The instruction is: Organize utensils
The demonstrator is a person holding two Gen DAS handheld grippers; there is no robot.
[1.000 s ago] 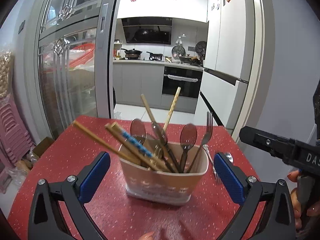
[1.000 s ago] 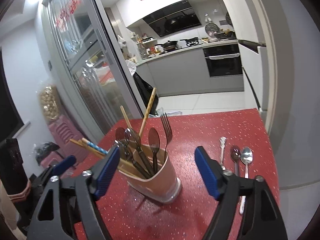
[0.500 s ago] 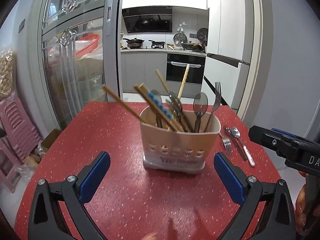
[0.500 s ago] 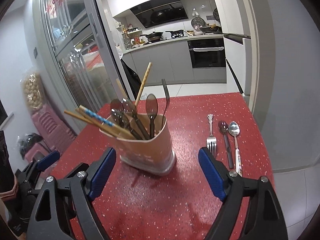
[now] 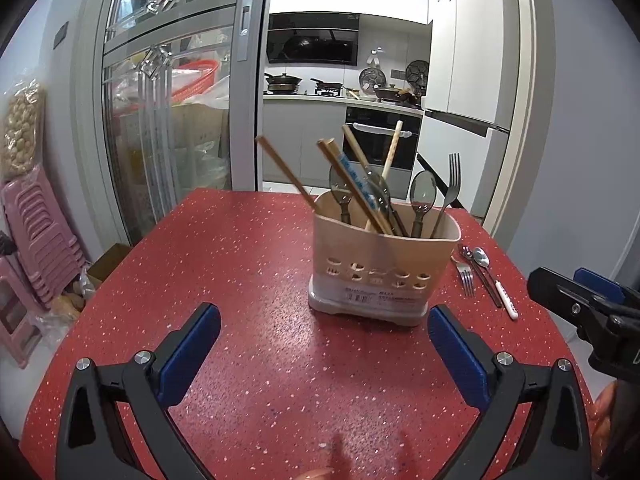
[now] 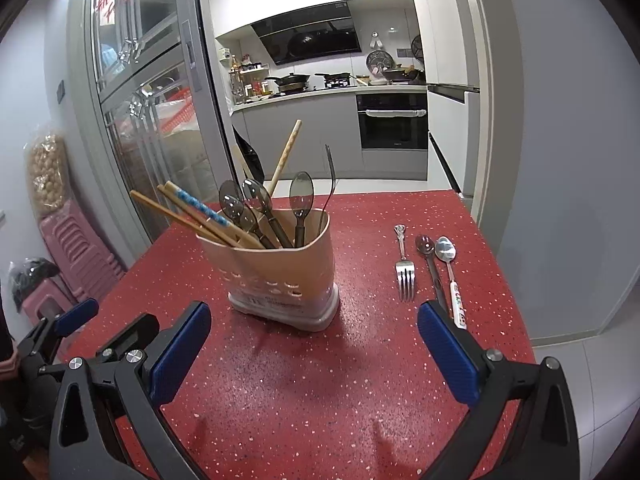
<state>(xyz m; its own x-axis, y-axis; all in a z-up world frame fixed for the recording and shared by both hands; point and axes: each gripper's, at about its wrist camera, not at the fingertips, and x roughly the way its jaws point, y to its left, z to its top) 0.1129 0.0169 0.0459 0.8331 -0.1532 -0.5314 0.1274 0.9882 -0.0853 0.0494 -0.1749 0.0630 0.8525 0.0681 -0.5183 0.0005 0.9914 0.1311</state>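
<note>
The right gripper [image 6: 314, 350] is opening its jaws, nothing between them; the left gripper [image 5: 324, 346] gapes empty too. A beige utensil holder [image 6: 288, 276] stands at twelve o'clock, beyond both. A fork [image 6: 405, 270] and two spoons [image 6: 440, 264] lie at one o'clock on the red table [image 6: 320, 400].

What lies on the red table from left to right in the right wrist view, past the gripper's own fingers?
Left gripper → beige utensil holder → loose fork → dark-handled spoon → white-handled spoon.
</note>
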